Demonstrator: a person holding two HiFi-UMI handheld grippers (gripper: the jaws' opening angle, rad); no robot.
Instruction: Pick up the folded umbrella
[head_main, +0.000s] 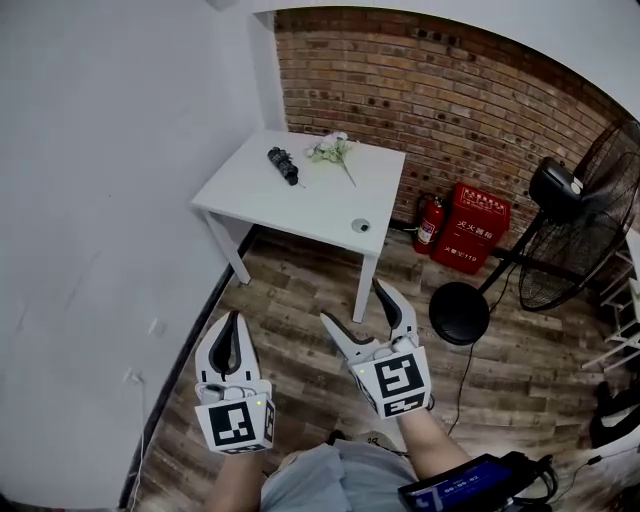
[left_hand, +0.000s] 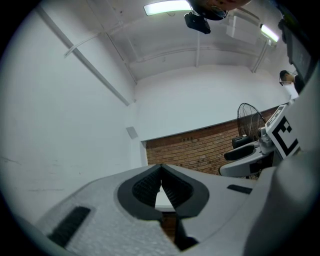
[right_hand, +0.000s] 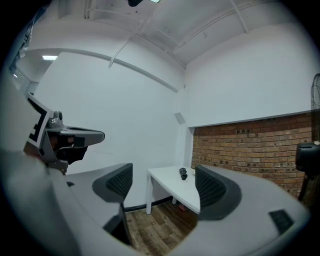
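The folded umbrella (head_main: 283, 165) is a short black bundle lying on the far left part of the white table (head_main: 300, 205). Both grippers hang over the wooden floor, well short of the table. My left gripper (head_main: 236, 320) is shut, its tips touching with nothing between them. My right gripper (head_main: 357, 308) stands open and empty. In the right gripper view the umbrella (right_hand: 183, 173) shows small and far off on the table (right_hand: 167, 181), framed between the open jaws of my right gripper (right_hand: 165, 182). In the left gripper view my left gripper (left_hand: 160, 169) is closed at the tips.
A small bunch of flowers (head_main: 333, 150) and a round disc (head_main: 360, 226) also lie on the table. A fire extinguisher (head_main: 428, 222) and a red box (head_main: 470, 227) stand by the brick wall. A black floor fan (head_main: 580, 230) with a round base (head_main: 459, 313) stands right.
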